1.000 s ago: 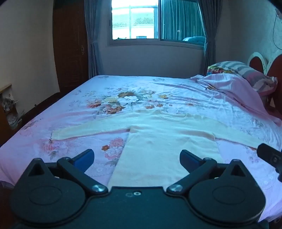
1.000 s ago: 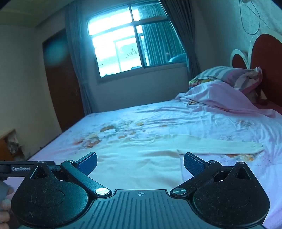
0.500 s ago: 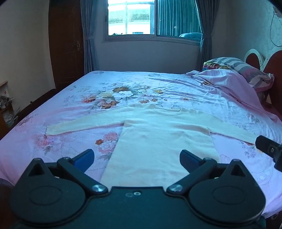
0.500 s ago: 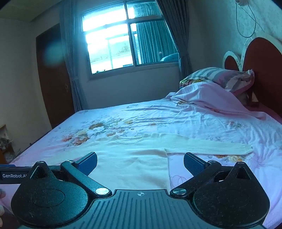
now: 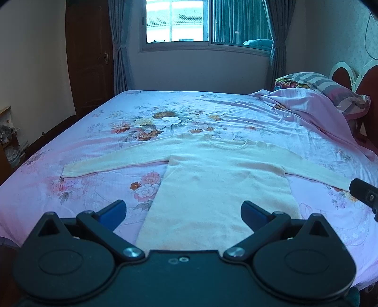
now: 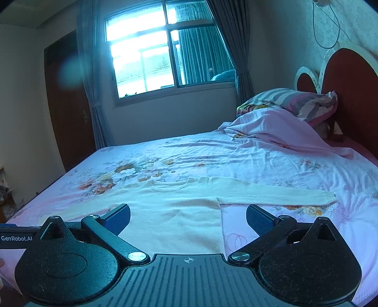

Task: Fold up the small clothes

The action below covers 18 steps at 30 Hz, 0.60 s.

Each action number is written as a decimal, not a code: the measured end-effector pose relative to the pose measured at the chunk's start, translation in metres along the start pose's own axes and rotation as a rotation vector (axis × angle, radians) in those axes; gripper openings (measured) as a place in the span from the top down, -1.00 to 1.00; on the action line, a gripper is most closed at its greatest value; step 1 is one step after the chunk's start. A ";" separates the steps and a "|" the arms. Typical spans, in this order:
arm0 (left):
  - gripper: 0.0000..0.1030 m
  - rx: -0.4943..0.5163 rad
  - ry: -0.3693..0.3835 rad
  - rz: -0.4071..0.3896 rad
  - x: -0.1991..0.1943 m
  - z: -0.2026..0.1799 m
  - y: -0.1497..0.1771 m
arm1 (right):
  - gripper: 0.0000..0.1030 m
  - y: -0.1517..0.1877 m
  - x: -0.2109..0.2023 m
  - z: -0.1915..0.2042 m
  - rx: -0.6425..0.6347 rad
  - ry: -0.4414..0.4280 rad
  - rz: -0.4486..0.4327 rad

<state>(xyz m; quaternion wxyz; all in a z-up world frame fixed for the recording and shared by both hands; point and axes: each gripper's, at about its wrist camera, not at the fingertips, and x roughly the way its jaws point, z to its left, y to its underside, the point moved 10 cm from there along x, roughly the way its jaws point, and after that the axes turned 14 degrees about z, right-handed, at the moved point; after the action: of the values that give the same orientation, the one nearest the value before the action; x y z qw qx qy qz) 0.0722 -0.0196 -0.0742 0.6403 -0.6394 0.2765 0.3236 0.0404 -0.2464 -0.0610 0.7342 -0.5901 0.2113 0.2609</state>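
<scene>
A small cream long-sleeved sweater [image 5: 222,179] lies flat, face up, on the bed with both sleeves spread out sideways; it also shows in the right wrist view [image 6: 174,212]. Its hem is hidden behind the gripper bodies. My left gripper [image 5: 183,212] is open and empty, held above the sweater's lower body. My right gripper [image 6: 188,219] is open and empty, above the sweater's right side near the armpit. The right gripper's tip [image 5: 365,196] shows at the right edge of the left wrist view.
The bed has a pink floral sheet [image 5: 165,122]. A crumpled pink blanket [image 6: 278,132] and striped pillow [image 6: 295,99] lie by the red headboard [image 6: 349,78] at right. A window [image 5: 179,21] and a dark wooden door [image 5: 89,59] are behind.
Both grippers have risen and drawn back a little, so the sweater sits lower and more fully in view. Both stay open and empty. The sweater has not moved.
</scene>
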 end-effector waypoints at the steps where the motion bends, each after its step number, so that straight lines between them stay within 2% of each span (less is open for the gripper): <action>1: -0.97 0.004 0.001 0.001 0.000 -0.001 0.000 | -1.00 0.000 0.000 0.000 0.001 -0.001 -0.001; 18: -0.97 0.026 0.017 -0.011 -0.002 -0.010 0.000 | -1.00 -0.002 -0.003 -0.002 -0.003 0.008 -0.021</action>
<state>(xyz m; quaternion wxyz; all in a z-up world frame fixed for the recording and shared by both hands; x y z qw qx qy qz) 0.0715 -0.0294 -0.0726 0.6481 -0.6352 0.2824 0.3110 0.0398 -0.2494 -0.0580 0.7352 -0.5943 0.2077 0.2514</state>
